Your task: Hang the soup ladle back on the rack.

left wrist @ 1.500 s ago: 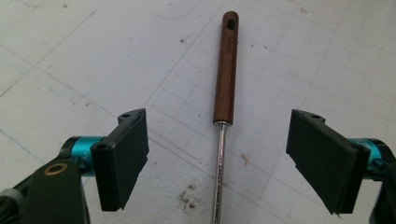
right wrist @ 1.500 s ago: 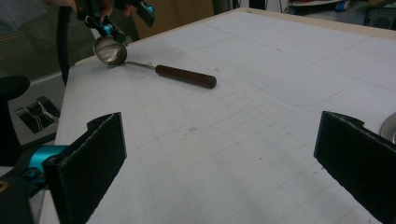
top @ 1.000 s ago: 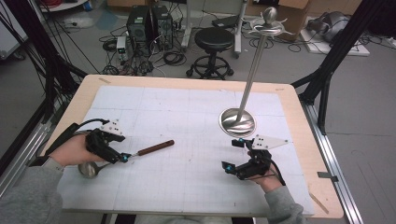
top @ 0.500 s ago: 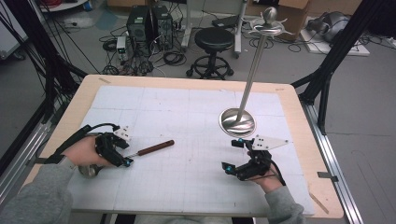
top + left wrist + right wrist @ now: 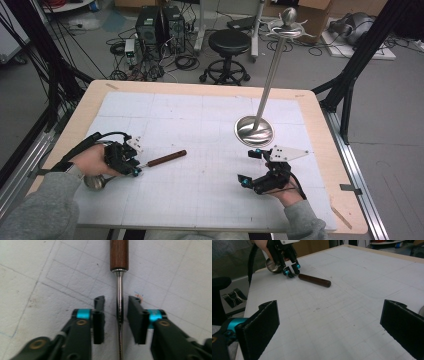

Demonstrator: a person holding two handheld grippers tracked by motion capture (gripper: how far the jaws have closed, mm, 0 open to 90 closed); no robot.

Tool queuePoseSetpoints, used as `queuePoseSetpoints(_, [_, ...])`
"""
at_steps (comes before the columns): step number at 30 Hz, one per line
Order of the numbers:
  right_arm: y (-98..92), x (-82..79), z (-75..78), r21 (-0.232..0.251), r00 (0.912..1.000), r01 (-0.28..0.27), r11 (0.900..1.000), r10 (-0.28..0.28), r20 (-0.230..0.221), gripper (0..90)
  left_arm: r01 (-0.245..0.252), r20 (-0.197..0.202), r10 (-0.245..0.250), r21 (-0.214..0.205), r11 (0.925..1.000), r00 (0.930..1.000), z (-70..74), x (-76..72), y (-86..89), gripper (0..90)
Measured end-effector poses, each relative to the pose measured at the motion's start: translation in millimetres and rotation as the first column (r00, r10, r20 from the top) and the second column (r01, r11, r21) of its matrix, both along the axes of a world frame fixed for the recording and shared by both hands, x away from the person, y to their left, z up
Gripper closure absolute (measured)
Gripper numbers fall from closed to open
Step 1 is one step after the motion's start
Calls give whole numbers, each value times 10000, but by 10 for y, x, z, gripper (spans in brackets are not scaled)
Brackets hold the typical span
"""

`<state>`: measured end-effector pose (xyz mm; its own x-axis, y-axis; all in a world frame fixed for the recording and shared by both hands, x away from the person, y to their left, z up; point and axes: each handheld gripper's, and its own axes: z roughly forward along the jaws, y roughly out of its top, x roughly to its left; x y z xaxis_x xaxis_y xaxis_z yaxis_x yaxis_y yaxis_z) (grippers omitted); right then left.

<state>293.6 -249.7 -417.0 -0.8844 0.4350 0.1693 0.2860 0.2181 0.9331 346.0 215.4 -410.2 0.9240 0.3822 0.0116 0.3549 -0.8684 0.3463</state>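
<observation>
Steel ladle shank (image 5: 120, 302) between tongs (image 5: 116, 305)

No writing, label, brand, number or sign can be read anywhere in these views; the white sheet on the desk (image 5: 200, 125) carries only a faint ruled grid.

The left gripper (image 5: 117, 315) looks down along its two black jaws, which rise from the near edge with teal collars behind the pads. Between them runs the ladle's (image 5: 119, 277) thin steel shaft, going away to a dark brown wooden handle at the far edge. The jaws have just been closing; the right pad lies close against the shaft, the left one a small gap off. Beneath is the bench's white gridded mat (image 5: 37, 277).
</observation>
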Motion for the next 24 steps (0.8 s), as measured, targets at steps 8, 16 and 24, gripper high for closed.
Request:
queuePoseSetpoints(8, [-1, 1, 1, -16, 10000, -31, 10000, 31, 48, 14, -190, -3, 190, -258, 9995, 9998, -8, -28, 10, 838])
queuePoseSetpoints(16, [-6, 16, -4, 20, 10000, 16, 10000, -16, 39, 14, -517, 743, 607, -1181, 9917, 9954, 98, -92, 150, 840])
queuePoseSetpoints(24, [-10, 13, 1, 41, 10000, 67, 10000, -67, -5, 13, -703, 1669, 1253, -3023, 9506, 9780, 355, -230, 304, 841])
